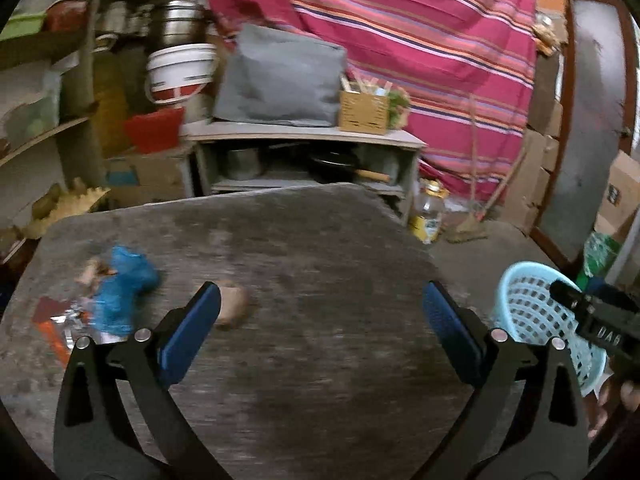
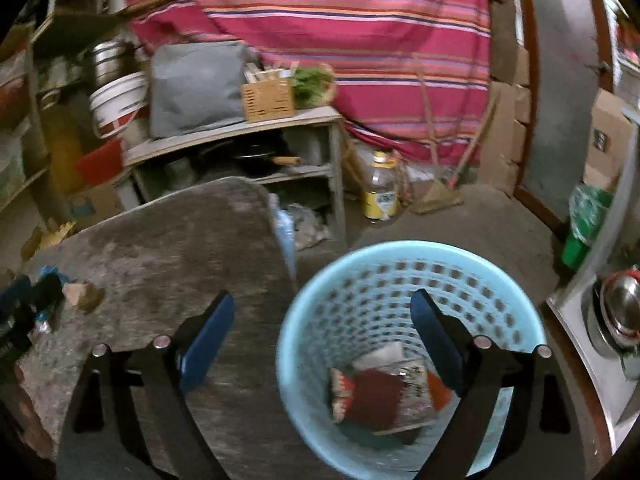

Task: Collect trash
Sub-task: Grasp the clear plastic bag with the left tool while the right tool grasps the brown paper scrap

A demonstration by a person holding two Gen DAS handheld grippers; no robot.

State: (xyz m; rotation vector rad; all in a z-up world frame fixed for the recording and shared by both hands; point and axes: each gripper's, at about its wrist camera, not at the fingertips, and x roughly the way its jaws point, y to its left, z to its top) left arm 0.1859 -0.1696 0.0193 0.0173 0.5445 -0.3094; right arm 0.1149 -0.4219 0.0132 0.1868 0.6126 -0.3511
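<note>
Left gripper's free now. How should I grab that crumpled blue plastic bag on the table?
Take the blue plastic bag across its bunched middle, coming down from above with the open left gripper. It lies low and crumpled on the table, so there is no firm edge to catch. Wrappers lie against its near side, so closing there may pick those up too.

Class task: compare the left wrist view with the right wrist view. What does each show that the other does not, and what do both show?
Only the left wrist view shows the blue bag and foil wrappers plainly on the table. Only the right wrist view shows the packets inside the basket and a steel bowl. Both show the table, basket, brown lump, bottle and striped cloth.
</note>
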